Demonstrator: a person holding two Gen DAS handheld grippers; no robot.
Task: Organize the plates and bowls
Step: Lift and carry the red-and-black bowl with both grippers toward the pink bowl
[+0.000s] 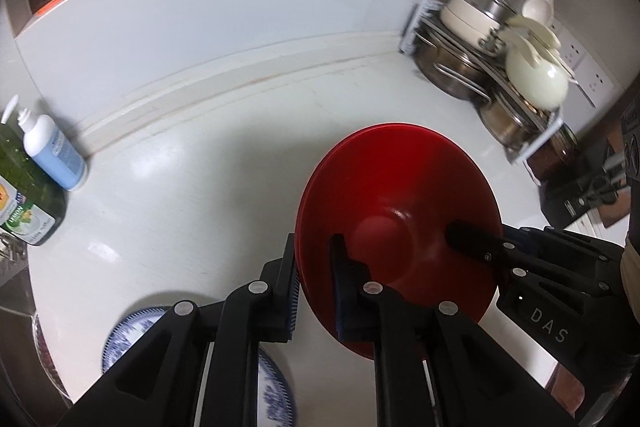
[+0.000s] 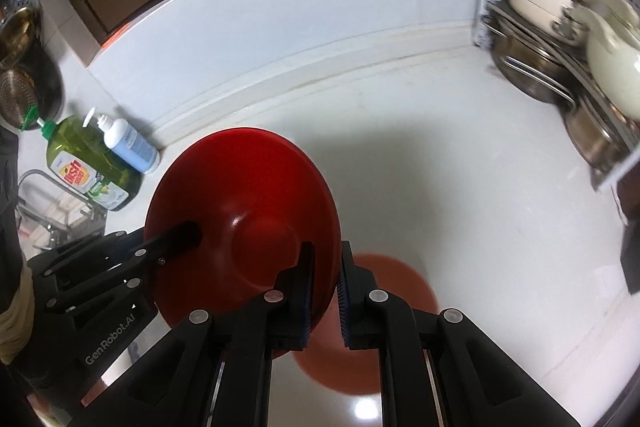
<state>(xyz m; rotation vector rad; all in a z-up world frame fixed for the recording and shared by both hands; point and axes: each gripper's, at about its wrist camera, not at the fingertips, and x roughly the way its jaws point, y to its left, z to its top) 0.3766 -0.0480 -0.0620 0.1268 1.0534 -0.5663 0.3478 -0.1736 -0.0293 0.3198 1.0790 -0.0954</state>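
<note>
Mid-task: a stack of red bowls point(image 1: 400, 211) is held above the white worktop point(image 1: 200, 167), left gripper point(image 1: 316, 287) and right gripper point(image 2: 326, 287) each clamped on opposite rims; a blue-patterned plate point(image 1: 132, 331) near the front edge remains unsorted

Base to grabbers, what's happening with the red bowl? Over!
Left gripper and right gripper both clamped on the rim of the red bowl, opposite sides. Bowl up off the white counter. Blue-patterned plate below left. Nothing blocking.
</note>
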